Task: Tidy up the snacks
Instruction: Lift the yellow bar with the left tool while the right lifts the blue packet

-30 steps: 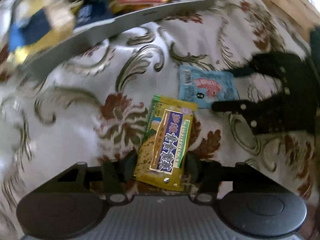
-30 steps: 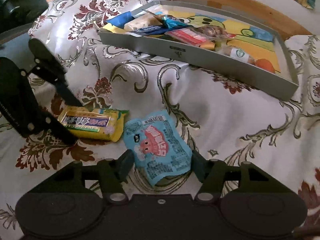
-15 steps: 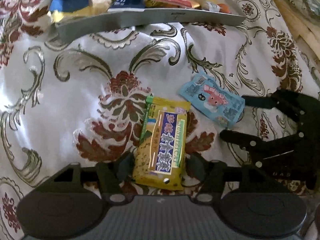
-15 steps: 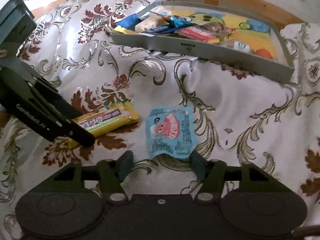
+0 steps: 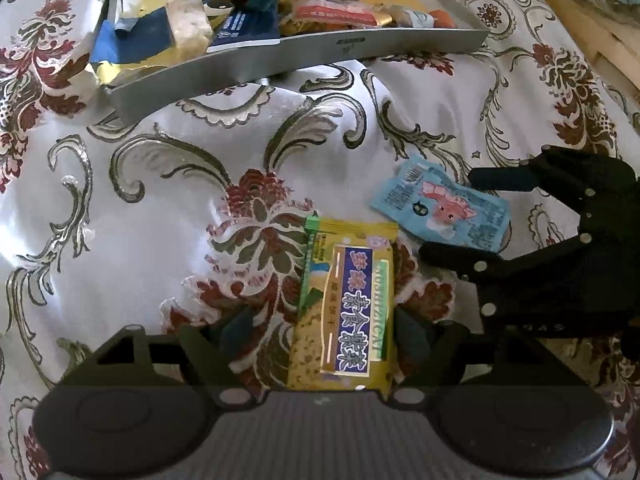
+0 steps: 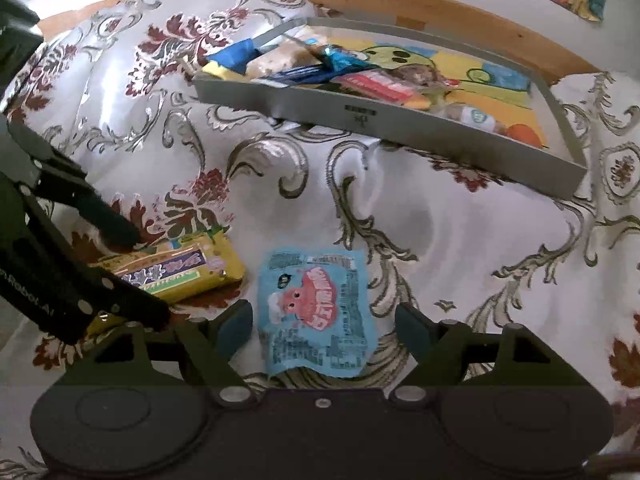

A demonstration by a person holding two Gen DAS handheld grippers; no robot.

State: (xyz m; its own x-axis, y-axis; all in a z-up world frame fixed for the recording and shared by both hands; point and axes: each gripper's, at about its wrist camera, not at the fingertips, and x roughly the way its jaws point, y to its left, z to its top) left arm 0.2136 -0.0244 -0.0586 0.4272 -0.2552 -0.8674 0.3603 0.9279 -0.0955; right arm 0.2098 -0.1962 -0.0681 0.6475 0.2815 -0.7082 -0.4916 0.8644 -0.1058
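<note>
on the flowered cloth (image 5: 168,240), at six o'clock in the left wrist view, the yellow snack pack (image 5: 346,312) lies flat between the spread fingers of the left gripper (image 5: 322,334), whose jaws are opening; neither pad presses the wrapper. at three o'clock the right gripper (image 5: 452,216) reaches in, its black fingers either side of the blue snack packet (image 5: 440,210), just beside the yellow one but apart from it. in the right wrist view that blue packet (image 6: 316,308) lies flat at six o'clock between the right gripper's (image 6: 324,324) widening fingers, untouched by the pads. at nine o'clock the left gripper (image 6: 134,276) crowds the yellow pack (image 6: 176,272). at twelve o'clock the grey tray (image 6: 400,120) sits well apart, heaped with wrapped snacks (image 6: 360,76), its near wall facing both packs, with a wooden edge (image 6: 400,4) behind it.
</note>
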